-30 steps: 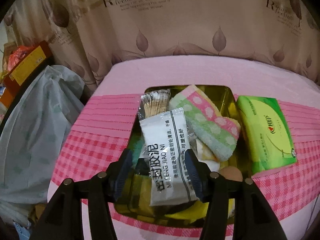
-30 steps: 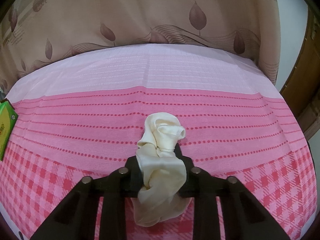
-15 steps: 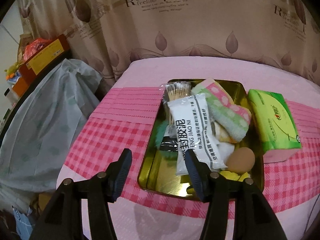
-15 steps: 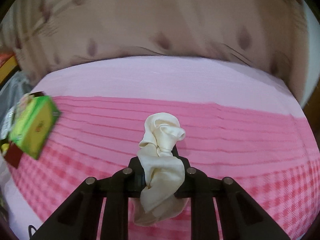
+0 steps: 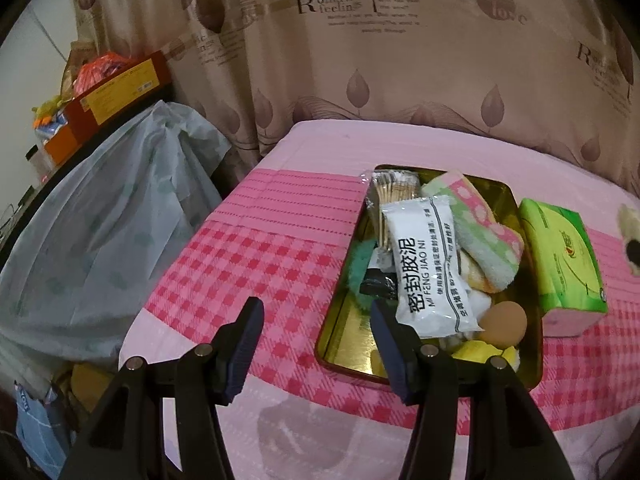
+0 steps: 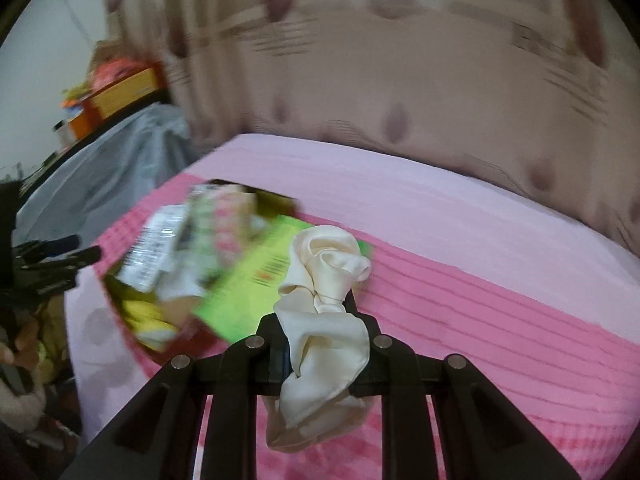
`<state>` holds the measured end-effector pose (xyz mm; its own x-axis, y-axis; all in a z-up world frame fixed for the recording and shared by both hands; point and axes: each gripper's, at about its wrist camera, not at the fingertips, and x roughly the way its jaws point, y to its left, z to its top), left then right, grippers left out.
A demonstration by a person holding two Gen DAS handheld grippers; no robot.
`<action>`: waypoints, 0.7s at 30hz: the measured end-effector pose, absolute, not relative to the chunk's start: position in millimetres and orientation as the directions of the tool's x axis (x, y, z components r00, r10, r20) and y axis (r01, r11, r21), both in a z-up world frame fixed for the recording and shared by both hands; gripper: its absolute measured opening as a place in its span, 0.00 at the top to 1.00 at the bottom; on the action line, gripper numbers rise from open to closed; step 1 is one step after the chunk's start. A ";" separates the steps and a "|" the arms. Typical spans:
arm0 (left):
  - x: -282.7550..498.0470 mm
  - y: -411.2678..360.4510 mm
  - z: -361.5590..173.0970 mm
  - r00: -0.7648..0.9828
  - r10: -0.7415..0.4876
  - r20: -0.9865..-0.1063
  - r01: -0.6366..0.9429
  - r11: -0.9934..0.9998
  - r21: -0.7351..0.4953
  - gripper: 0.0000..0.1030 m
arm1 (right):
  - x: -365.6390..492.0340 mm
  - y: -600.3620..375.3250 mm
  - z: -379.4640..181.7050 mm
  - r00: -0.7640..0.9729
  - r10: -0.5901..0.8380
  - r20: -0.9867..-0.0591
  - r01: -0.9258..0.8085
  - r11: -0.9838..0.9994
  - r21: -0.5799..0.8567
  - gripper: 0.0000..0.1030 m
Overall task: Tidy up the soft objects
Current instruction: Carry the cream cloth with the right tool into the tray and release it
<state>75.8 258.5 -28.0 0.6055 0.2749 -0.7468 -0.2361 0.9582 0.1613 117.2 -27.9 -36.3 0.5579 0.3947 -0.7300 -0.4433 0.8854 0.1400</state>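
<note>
A gold tin (image 5: 352,344) sits on the pink cloth, filled with a white sealing-clay packet (image 5: 428,264), a pink-green towel (image 5: 480,232), cotton swabs (image 5: 392,196), a teal scrunchie (image 5: 358,268), a beige sponge egg (image 5: 504,322) and yellow items. My left gripper (image 5: 316,344) is open and empty, held above the tin's near left corner. My right gripper (image 6: 320,320) is shut on a cream scrunchie (image 6: 324,288), held above the cloth to the right of the blurred tin (image 6: 120,292). The scrunchie also peeks in at the left wrist view's right edge (image 5: 630,220).
A green tissue pack (image 5: 560,260) lies just right of the tin; it also shows blurred (image 6: 248,280). A grey-covered heap (image 5: 92,220) and boxes (image 5: 112,92) stand left of the table. A curtain (image 5: 400,60) hangs behind.
My left gripper let go of the white packet, which now lies in the tin, and pulled back to the left. My right gripper swung left toward the tin with the cream scrunchie.
</note>
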 end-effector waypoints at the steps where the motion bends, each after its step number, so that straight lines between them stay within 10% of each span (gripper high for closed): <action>1: 75.4 259.7 -27.4 0.607 0.277 -0.745 -0.242 0.957 0.159 0.45 | 118.2 -13.8 -36.0 0.546 0.410 -0.731 -0.463 0.874 0.146 0.83; 21: 73.9 281.3 -25.2 0.608 0.275 -0.745 -0.318 0.944 0.089 0.45 | 144.1 129.7 -81.7 0.437 0.431 -0.790 -0.570 0.812 0.128 0.83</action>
<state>73.9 281.3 -25.2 0.6077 0.2751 -0.7450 -0.3182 0.9439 0.0890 144.1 129.7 -81.7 0.4370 0.4308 -0.7896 -0.5696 0.8120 0.1277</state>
